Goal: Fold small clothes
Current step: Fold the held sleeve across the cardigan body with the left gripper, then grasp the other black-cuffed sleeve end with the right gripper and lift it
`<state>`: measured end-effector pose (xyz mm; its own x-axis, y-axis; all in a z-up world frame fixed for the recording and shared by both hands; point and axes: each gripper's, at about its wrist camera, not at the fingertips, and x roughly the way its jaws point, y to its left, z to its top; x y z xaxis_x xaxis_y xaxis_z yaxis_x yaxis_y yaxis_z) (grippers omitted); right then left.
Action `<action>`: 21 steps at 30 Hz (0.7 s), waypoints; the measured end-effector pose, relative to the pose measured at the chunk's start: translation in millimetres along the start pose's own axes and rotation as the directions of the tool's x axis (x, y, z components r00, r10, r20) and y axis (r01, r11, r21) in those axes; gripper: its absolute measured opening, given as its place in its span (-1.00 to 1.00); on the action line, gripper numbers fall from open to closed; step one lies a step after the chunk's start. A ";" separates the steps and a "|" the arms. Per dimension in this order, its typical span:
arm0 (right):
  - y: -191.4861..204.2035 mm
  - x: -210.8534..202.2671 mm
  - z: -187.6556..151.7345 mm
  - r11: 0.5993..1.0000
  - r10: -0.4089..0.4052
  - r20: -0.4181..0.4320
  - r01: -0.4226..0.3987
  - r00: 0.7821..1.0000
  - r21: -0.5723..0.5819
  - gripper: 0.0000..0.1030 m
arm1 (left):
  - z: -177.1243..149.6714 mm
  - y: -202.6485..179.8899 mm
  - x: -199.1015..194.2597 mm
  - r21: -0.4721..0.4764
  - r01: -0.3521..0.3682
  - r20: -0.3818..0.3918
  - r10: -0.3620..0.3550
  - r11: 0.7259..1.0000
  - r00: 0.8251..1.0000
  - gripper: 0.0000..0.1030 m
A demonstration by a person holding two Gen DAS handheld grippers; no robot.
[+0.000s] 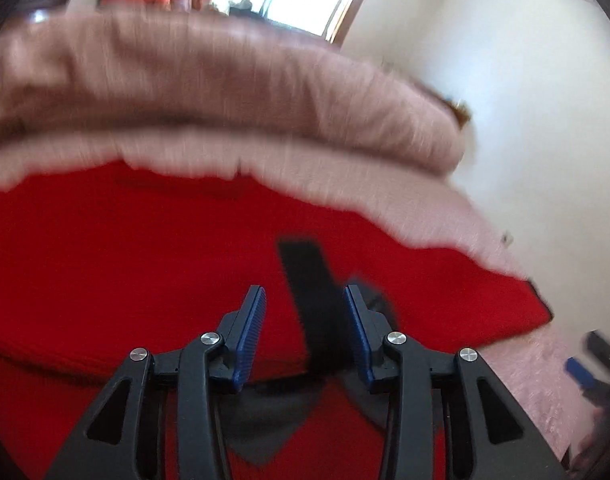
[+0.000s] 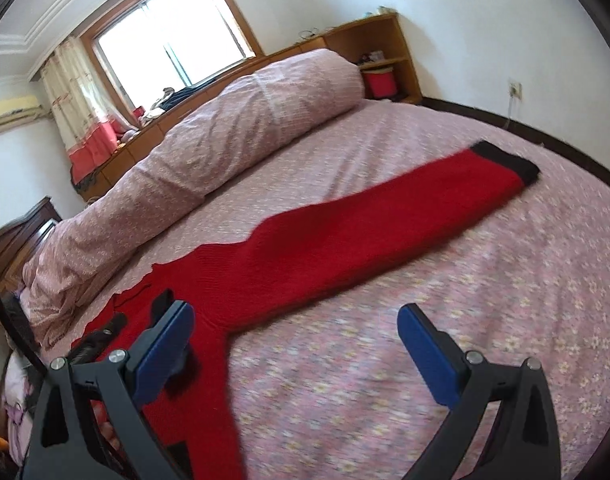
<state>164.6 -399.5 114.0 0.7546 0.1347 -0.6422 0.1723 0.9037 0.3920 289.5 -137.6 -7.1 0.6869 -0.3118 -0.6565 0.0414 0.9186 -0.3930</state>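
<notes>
Your red knitted garment (image 2: pixel 345 236) lies flat on the bed (image 2: pixel 445 352), which is covered by a pink sheet with a small flower print. In the right wrist view one long red sleeve runs from the lower left of the frame up toward the upper right and ends in a black cuff (image 2: pixel 505 160), resting on the sheet near the bed's far edge. The body of the garment sits at the lower left, partly under your right gripper (image 2: pixel 297 344). Its jaws stand wide apart with nothing between them; the left-hand blue pad (image 2: pixel 165 352) hangs over red knit, the other over bare sheet.

Behind the garment a rolled quilt (image 2: pixel 225 128) in the same pink print stretches across the middle of the frame. Beyond it you have a wooden headboard shelf unit (image 2: pixel 385 40) with a red container (image 2: pixel 379 82) in one compartment, a bright window (image 2: pixel 173 36) with a wooden frame at the upper left, a curtain (image 2: pixel 85 112) with a red lower band beside it, and an air conditioner (image 2: pixel 13 116) on the white wall at the far left. A wall socket (image 2: pixel 515 90) sits at the right.

In the left wrist view, which is blurred, your left gripper (image 1: pixel 305 332) hovers low over the red knit, jaws partly open and gripping nothing. A black strip (image 1: pixel 309 288) of the garment lies under the gap between the pads. The quilt fills the upper half of that frame, white wall at the right.
</notes>
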 end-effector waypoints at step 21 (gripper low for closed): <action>-222.0 30.7 82.4 0.957 0.105 0.058 -0.117 0.993 0.265 1.00 | 4.7 -8.3 -21.2 -0.024 -0.254 0.041 0.254 0.967 0.966 -0.25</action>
<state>201.7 -629.5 61.6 0.8042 0.2050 -0.5579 0.2442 0.7418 0.6246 278.0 -137.4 13.1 0.7037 -0.0578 -0.7081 -0.1512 0.9617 -0.2288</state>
